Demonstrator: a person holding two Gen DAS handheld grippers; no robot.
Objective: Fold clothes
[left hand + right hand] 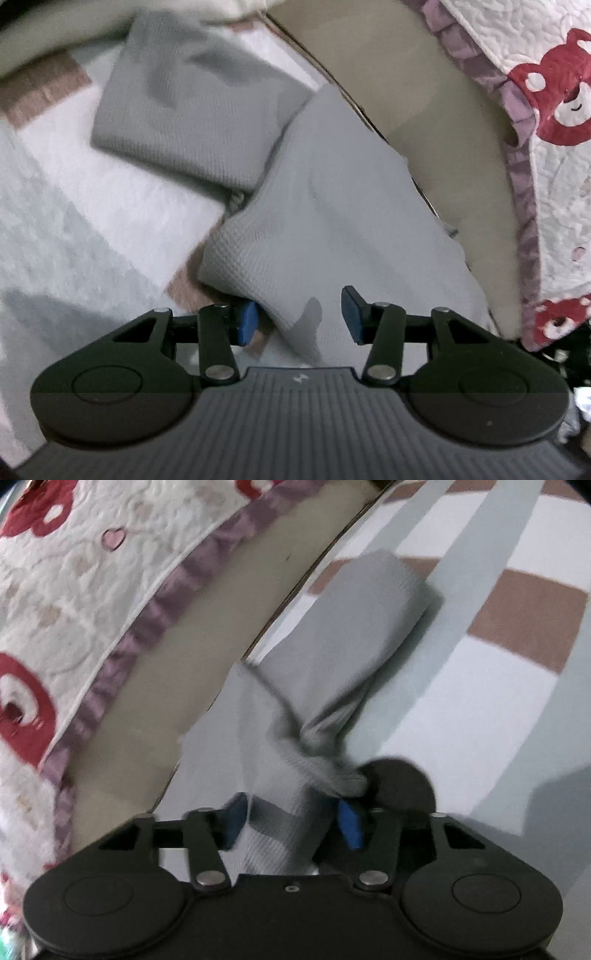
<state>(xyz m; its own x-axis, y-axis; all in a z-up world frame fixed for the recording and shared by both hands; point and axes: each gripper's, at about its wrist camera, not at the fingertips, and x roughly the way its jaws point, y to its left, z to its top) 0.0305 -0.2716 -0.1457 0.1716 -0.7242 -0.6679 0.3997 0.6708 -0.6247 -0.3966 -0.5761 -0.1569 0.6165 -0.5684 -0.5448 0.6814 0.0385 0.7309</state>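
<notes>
Surroundings. A grey knit garment (332,206) lies on a blanket (74,229) patterned in pale green, white and brown blocks. Along one side of the blanket runs a beige band (436,122) (possibly a mattress edge; its nature cannot be told), and beyond it a white quilt (554,184) with red bear figures and a purple ruffled border. In the right wrist view the same quilt (74,602) fills the upper left, the blanket (498,686) the right.

Garment. In the left wrist view it shows as two parts: a folded, darker rectangle (184,122) lying flat farther off, and a lighter waffle-textured panel nearer the camera, overlapping the beige band. In the right wrist view the garment (354,657) is drawn into a twisted, bunched strip running away from the tool.

Limits of view. Both frames are motion-blurred. The garment's full outline is cut off by the tool bodies, and what kind of clothing it is cannot be determined. A dark round shape (399,786) beside the bunched cloth is unidentifiable.

Tools. The left gripper (299,317) stands with its blue pads (246,321) well apart; a corner of the panel drapes between them, touching the left-hand pad. The right gripper (291,819) has its pads parted, with cloth passing through the gap; whether they press it cannot be told.
</notes>
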